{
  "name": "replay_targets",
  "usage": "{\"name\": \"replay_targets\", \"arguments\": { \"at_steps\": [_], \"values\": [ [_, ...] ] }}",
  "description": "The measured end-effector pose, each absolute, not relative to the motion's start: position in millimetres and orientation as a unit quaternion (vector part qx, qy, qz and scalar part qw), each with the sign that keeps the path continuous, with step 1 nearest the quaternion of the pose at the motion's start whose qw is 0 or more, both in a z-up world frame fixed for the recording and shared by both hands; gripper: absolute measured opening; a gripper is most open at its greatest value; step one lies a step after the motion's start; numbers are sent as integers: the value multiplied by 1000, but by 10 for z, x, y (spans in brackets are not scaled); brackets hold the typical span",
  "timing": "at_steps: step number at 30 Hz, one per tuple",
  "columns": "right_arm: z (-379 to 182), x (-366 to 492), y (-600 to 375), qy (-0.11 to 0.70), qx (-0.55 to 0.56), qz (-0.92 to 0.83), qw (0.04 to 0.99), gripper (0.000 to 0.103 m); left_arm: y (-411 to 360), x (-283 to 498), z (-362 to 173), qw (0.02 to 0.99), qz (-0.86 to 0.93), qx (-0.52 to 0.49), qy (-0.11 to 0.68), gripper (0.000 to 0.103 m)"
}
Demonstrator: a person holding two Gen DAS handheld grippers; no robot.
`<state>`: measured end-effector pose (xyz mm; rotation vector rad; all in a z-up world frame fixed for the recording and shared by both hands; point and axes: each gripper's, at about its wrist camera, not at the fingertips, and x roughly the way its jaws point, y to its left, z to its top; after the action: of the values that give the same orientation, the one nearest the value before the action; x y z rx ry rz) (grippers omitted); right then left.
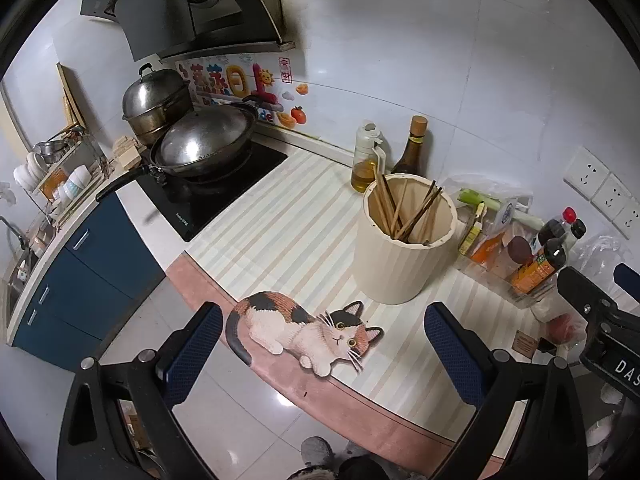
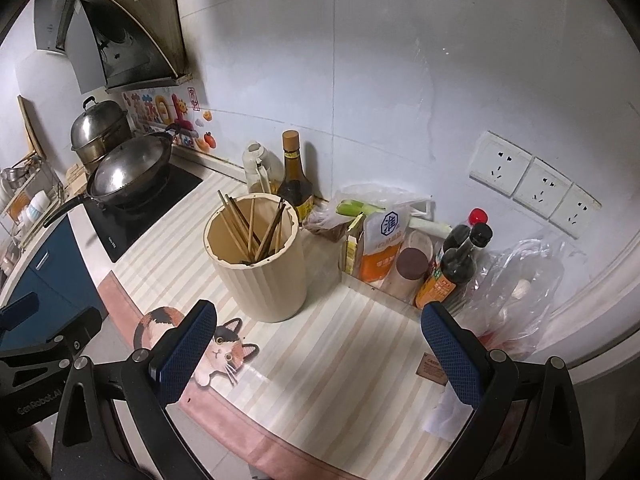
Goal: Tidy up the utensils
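A cream ribbed utensil holder stands upright on the striped counter mat. Several wooden chopsticks lean inside it. My left gripper hovers open near the counter's front edge, above the cat picture, short of the holder. My right gripper is open too, in front of and slightly right of the holder, nothing between its fingers. The right gripper's body shows at the right edge of the left wrist view.
An oil bottle and a dark bottle stand behind the holder. A tray of sauce bottles and packets and plastic bags fill the right. A wok and a steamer pot sit on the stove at left.
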<state>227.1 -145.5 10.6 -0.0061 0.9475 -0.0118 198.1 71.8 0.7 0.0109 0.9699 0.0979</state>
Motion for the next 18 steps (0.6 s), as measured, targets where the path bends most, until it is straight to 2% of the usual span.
{"name": "replay_targets", "arguments": {
  "at_steps": [18],
  "values": [
    [68,2270,-1376,460,-2,3,888,103,761,1963,30,888,51,8,457,103]
  ]
}}
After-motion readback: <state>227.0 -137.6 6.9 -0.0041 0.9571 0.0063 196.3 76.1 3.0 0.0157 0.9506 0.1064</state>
